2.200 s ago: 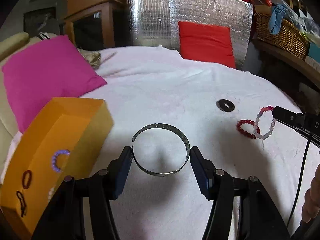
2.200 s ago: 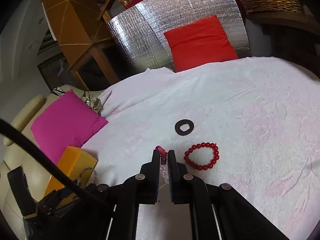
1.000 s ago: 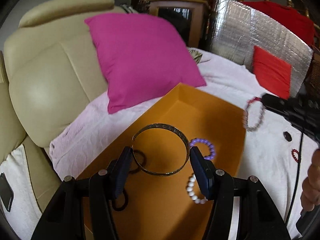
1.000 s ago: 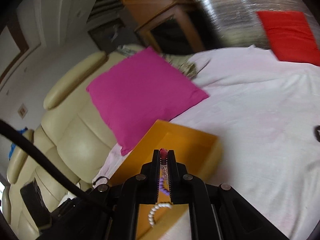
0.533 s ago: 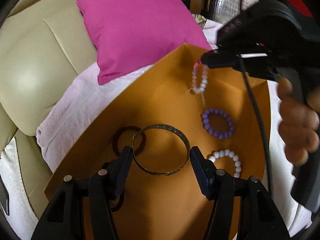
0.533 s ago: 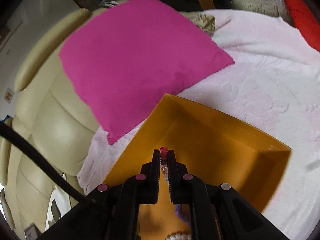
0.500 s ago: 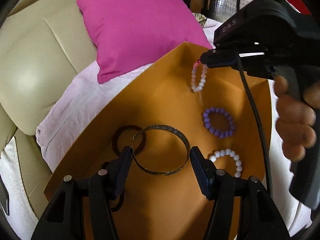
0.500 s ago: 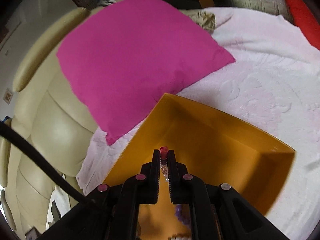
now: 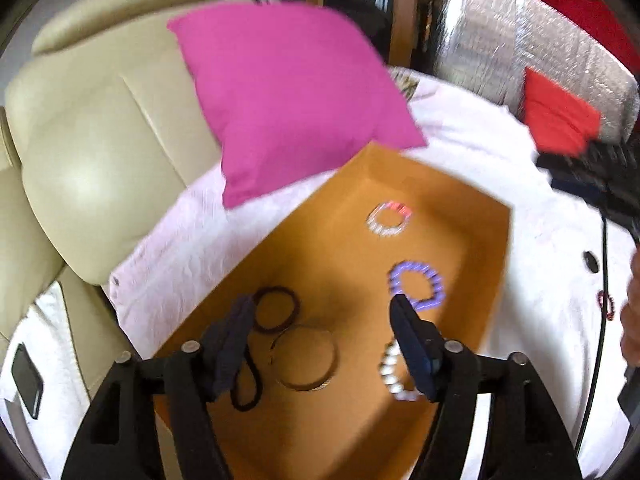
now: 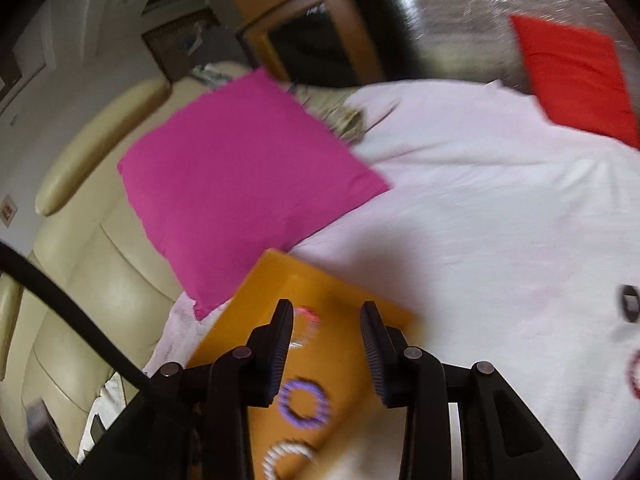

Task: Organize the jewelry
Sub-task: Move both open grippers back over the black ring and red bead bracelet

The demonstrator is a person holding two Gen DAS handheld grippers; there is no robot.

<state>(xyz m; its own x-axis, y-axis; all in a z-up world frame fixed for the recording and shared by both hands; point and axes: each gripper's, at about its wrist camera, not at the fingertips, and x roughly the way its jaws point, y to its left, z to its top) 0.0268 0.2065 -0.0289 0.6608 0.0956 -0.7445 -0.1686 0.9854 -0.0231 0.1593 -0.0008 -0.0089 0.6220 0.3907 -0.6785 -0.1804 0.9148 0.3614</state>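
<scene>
1. Left claw (image 9: 322,338) spread wide, pinching nothing; it hangs over the near half of the orange box (image 9: 486,320).
2. Metal bangle (image 9: 303,358) lies flat on the box floor between the left claw's fingers, touching neither.
3. Dark hair tie (image 9: 277,309) at 11 o'clock from the bangle, rims overlapping or just touching, cannot tell which; a second dark tie (image 9: 248,390) lies at 8 o'clock of the bangle, partly behind the left finger.
4. Purple bead bracelet (image 9: 417,285) sits toward the box's right wall; white bead bracelet (image 9: 394,376) at 6 o'clock from it, half hidden by the right finger.
5. Pink-and-clear bead bracelet (image 9: 389,220) lies flat at the far end of the box, well apart from the rest.
6. Right claw (image 10: 326,350) spread, nothing in it; it sits above the box's far corner.
7. Black ring (image 10: 630,308) and red bead bracelet (image 10: 634,374) lie on the white cover (image 10: 500,200), outside the box, at 3 o'clock.
8. Pink cushion (image 9: 288,96) leans on the cream sofa (image 9: 92,128) at 11 o'clock of the box; both views motion-blurred.
</scene>
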